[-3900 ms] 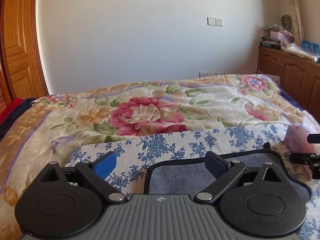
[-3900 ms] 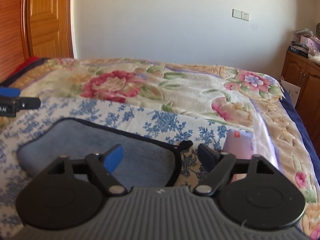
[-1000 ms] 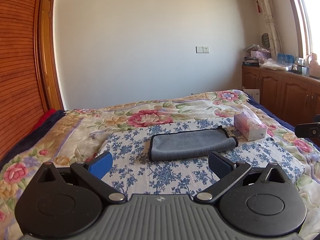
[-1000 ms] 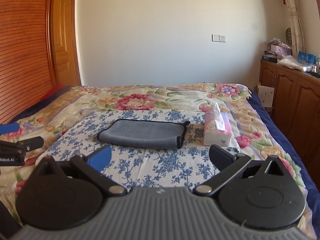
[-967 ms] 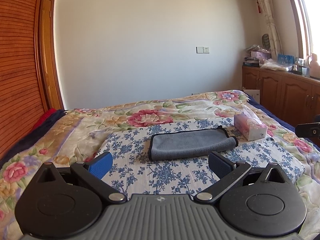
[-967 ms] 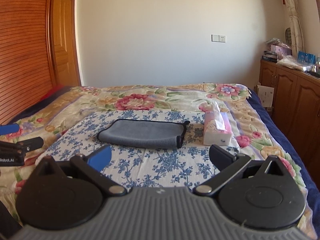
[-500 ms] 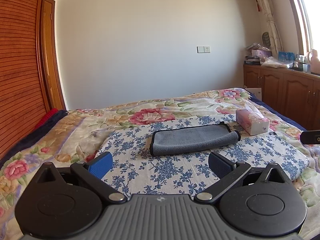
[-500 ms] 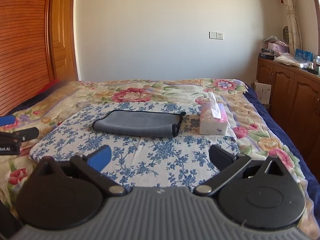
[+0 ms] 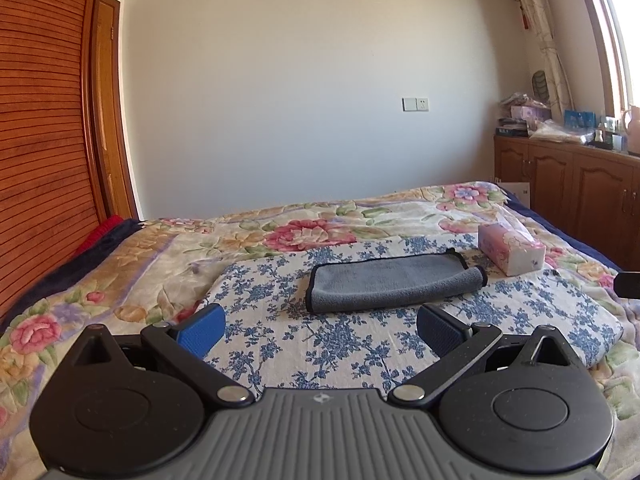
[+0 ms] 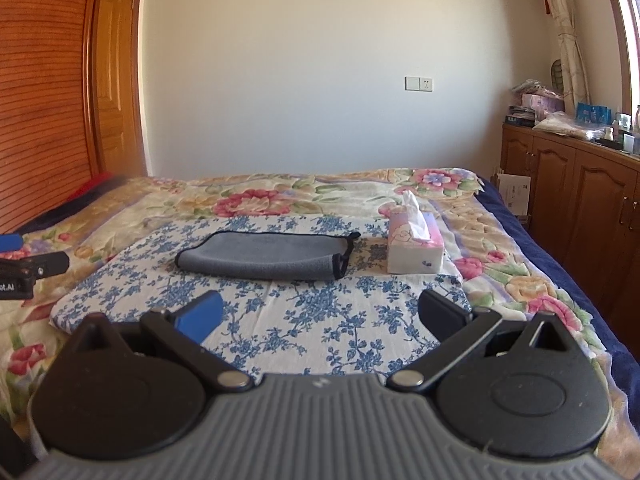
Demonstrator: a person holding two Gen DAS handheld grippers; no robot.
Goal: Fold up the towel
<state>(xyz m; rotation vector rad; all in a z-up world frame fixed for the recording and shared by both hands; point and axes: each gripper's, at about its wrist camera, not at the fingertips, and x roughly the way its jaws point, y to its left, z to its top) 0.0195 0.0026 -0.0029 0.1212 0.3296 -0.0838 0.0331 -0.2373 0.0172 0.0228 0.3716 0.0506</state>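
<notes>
A grey towel [image 9: 390, 282] with black trim lies folded into a long strip on a blue-flowered white cloth [image 9: 340, 336] on the bed. It also shows in the right wrist view [image 10: 266, 256]. My left gripper [image 9: 320, 330] is open and empty, held back from the towel over the near part of the cloth. My right gripper [image 10: 320, 314] is open and empty, also short of the towel. The left gripper's tip shows at the left edge of the right wrist view [image 10: 24, 268].
A pink tissue box [image 10: 414, 246] stands on the bed right of the towel. The bed carries a floral blanket [image 9: 312, 236]. Wooden cabinets [image 10: 580, 200] with clutter on top line the right wall. A wooden wardrobe and door [image 9: 52, 120] stand at the left.
Both grippers have drawn back and risen away from the towel, which has stayed lying folded on the cloth. Both remain open.
</notes>
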